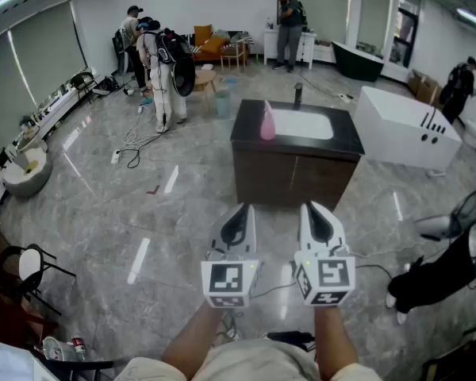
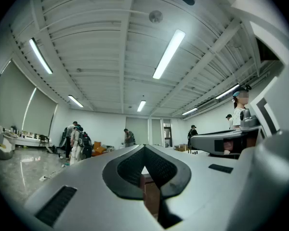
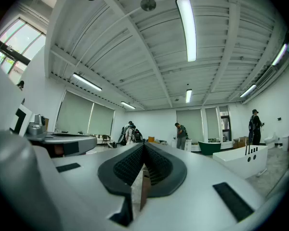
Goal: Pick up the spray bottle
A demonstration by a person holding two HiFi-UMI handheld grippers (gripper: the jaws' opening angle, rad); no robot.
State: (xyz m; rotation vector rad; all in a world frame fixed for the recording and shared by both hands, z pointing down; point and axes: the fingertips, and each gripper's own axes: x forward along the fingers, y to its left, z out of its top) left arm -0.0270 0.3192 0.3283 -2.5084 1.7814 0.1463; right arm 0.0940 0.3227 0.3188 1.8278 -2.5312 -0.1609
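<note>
1. While both grippers are held side by side low in the head view, the pink spray bottle (image 1: 267, 122) stands upright well ahead of them. It rests on the dark countertop (image 1: 345, 143) of a brown vanity cabinet (image 1: 289, 179).
2. The spray bottle is on the left part of the countertop, just beside the left edge of the white sink basin (image 1: 303, 124). A black faucet (image 1: 297, 95) rises at the far edge behind the basin.
3. The left gripper (image 1: 239, 209) points toward the cabinet. In its own view, the left gripper (image 2: 144, 147) has its jaws pressed together at the tips with nothing pinched. A sliver of the brown cabinet (image 2: 152, 196) shows through the slot behind the tips.
4. The right gripper (image 1: 316, 207) lies parallel to it, just beside it. In its own view, the right gripper (image 3: 143, 146) is likewise closed tip to tip and holds nothing.
5. Each gripper carries a marker cube, one on the left (image 1: 231, 282) and one on the right (image 1: 325, 280), with a bare forearm behind each.
6. Neither gripper touches the spray bottle. A stretch of glossy grey floor (image 1: 166, 213) lies between them and the cabinet.
7. A white bathtub (image 1: 404, 129) stands to the right of the cabinet. Several people (image 1: 163, 70) stand at the far end of the room, and a black chair (image 1: 28, 270) sits at the lower left.
</note>
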